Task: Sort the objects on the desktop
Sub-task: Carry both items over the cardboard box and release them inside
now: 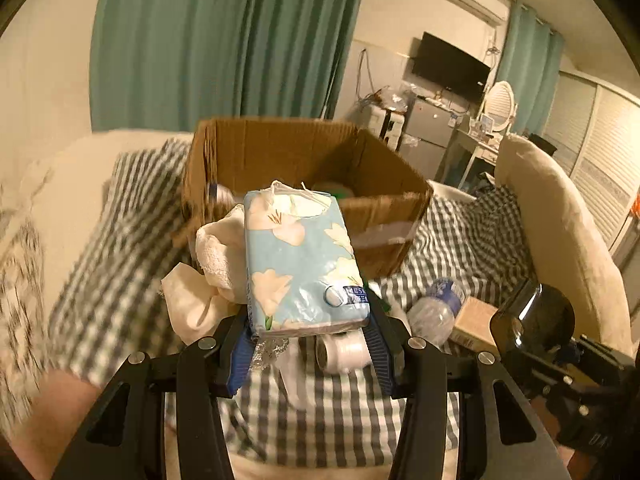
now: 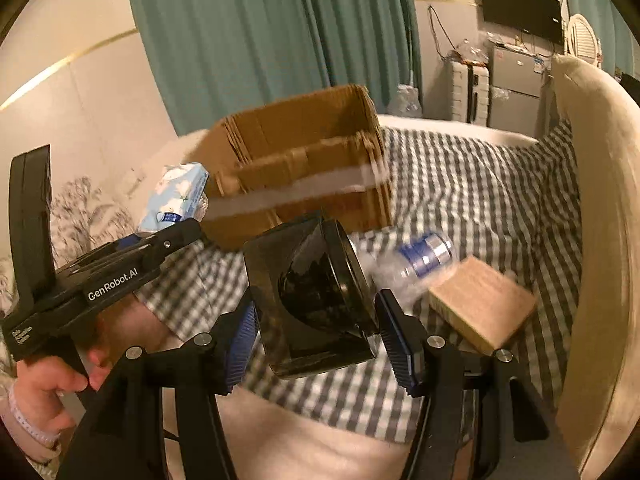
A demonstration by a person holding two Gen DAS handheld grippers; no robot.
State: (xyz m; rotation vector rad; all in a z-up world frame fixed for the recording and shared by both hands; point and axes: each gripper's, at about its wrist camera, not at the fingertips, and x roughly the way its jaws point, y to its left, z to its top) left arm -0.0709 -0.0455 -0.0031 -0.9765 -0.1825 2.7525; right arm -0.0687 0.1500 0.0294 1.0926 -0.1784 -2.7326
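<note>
My left gripper (image 1: 306, 344) is shut on a light blue tissue pack (image 1: 302, 264) printed with white flowers, held up in front of an open cardboard box (image 1: 296, 152). White cloth (image 1: 208, 276) bunches beside the pack on its left. In the right wrist view my right gripper (image 2: 316, 340) is shut on a black glossy container (image 2: 312, 296), lifted above the checked bedding. The left gripper with the tissue pack (image 2: 176, 196) shows at the left of that view, a hand (image 2: 60, 384) on its handle. The black container (image 1: 532, 316) also shows at the right edge of the left wrist view.
A crushed plastic bottle (image 2: 420, 260) with a blue label and a small brown box (image 2: 480, 304) lie on the checked bedding (image 2: 480, 192). A white roll (image 1: 344, 352) lies under the tissue pack. A padded headboard (image 2: 600, 200) rises on the right; green curtains (image 1: 220, 40) hang behind.
</note>
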